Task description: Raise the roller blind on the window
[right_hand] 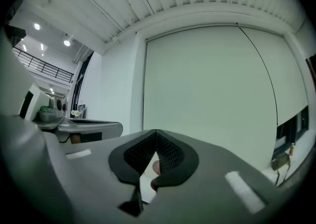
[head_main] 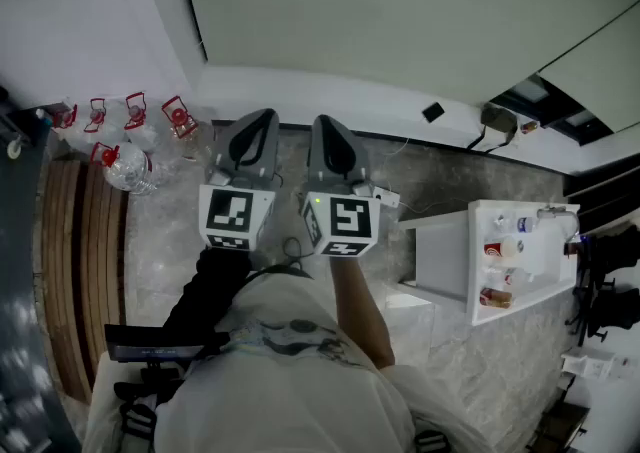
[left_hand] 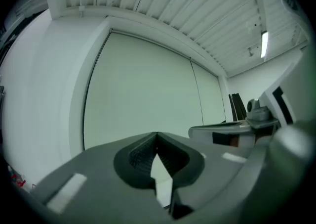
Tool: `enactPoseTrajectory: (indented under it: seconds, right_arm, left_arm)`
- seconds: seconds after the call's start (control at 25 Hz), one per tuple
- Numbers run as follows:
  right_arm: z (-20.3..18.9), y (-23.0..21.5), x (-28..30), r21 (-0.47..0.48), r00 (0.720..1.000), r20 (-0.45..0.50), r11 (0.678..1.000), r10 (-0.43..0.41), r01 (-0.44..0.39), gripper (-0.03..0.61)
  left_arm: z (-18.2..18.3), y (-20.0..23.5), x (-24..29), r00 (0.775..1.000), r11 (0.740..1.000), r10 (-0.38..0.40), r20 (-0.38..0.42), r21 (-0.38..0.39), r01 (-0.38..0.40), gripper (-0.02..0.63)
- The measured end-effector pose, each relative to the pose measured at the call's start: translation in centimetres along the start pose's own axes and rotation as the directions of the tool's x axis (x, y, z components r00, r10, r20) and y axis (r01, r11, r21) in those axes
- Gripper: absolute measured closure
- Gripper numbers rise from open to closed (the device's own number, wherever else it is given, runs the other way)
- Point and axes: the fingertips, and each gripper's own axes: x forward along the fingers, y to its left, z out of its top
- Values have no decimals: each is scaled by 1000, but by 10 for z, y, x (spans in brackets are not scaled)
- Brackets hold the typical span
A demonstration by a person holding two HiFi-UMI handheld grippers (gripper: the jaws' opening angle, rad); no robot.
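1 wide, pale green-white fabric roller blind (head_main: 400,11) filled the upper centre and upper right of the head view. It hung fully lowered, its bottom edge down at the white ledge (head_main: 330,101) below the window. In both gripper views it covered the middle of the frame under a white ribbed ceiling.

Grey marbled floor (head_main: 160,241) spread below the ledge. At the left edge of the head view stood a brown slatted wooden bench (head_main: 75,261). At the right stood a white table (head_main: 450,251) that carried a few small bottles and a red cup.

2 grippers sat side by side at the centre of the head view, both pointing toward the blind and well short of it. The left gripper (head_main: 258,123) was held on a dark-sleeved arm, and its view showed the jaw tips pressed together with nothing between them. The right gripper (head_main: 325,126) was on a bare forearm, its jaws likewise fully closed and empty. A small pinkish shape showed through the gap behind the tips in the right gripper view, but what it was could not be told.

Several clear plastic water jugs with red handles (head_main: 125,166) clustered in the upper left of the head view, near the bench end. 1 small black box (head_main: 433,112) lay on the ledge at upper right.
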Motion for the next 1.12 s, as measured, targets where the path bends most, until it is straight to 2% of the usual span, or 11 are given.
enactPoseTrajectory:
  seconds: [0.28, 0.56, 0.84, 1.12]
  right_arm:
    - [-5, -16, -5, 8, 1000, -5, 1000, 4, -4, 580]
    - [-6, -20, -5, 8, 998, 4, 998, 55, -55, 577]
    - [-20, -29, 16, 53, 998, -34, 997, 62, -60, 577]
    - [-21, -24, 76, 48, 998, -51, 998, 42, -40, 577]
  left_arm:
    - [-5, -13, 8, 1000, 1000, 14, -16, -3, -14, 617]
    - [-19, -22, 10, 998, 999, 43, -39, -24, -44, 616]
    - [-37, 24, 9, 990, 992, 112, -81, -54, -117, 616]
    - [-37, 81, 44, 992, 993, 102, -70, -57, -106, 617]
